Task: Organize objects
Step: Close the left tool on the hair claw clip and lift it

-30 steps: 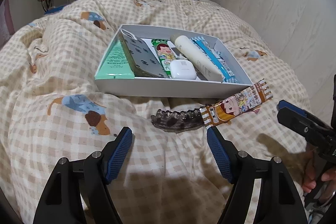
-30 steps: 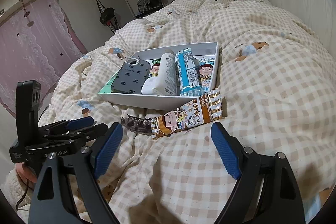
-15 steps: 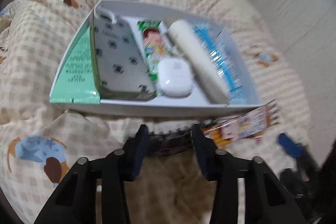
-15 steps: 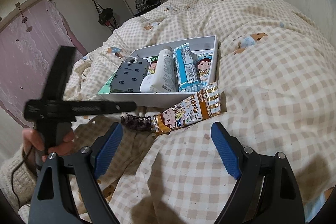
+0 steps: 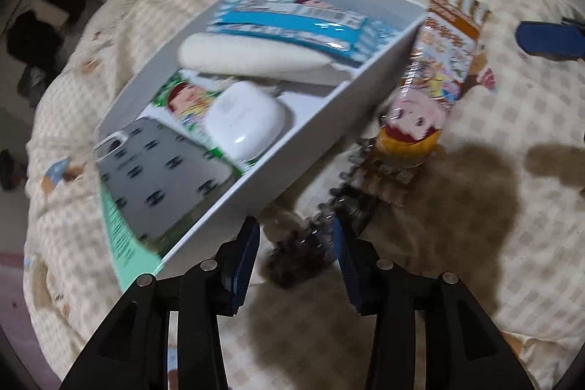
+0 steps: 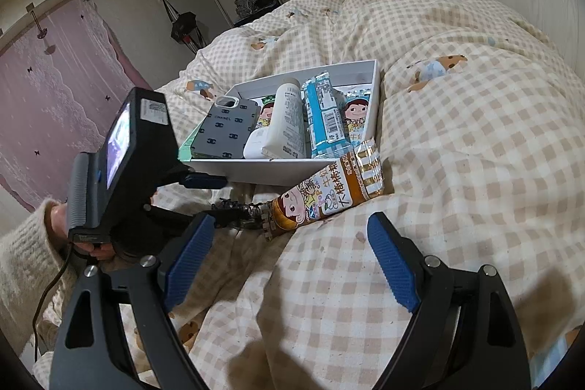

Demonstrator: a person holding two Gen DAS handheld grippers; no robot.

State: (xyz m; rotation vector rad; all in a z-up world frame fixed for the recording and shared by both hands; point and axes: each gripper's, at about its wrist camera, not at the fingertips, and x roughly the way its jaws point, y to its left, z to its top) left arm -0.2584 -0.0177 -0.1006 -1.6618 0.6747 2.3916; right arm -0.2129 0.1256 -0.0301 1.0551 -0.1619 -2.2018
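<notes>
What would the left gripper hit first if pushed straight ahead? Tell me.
Probably the dark hair clip, already lying between the opening jaws of the left gripper; below it is the quilt. Depth is blurred.

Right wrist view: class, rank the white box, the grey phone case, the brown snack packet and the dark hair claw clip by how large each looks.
1. White box
2. Brown snack packet and grey phone case: alike, and the packet lies nearer the camera, so unranked
3. Dark hair claw clip, partly hidden

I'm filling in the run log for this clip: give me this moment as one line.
left gripper: jaws opening around dark hair claw on quilt | right gripper: open, empty | white box: filled | snack packet: outside box
</notes>
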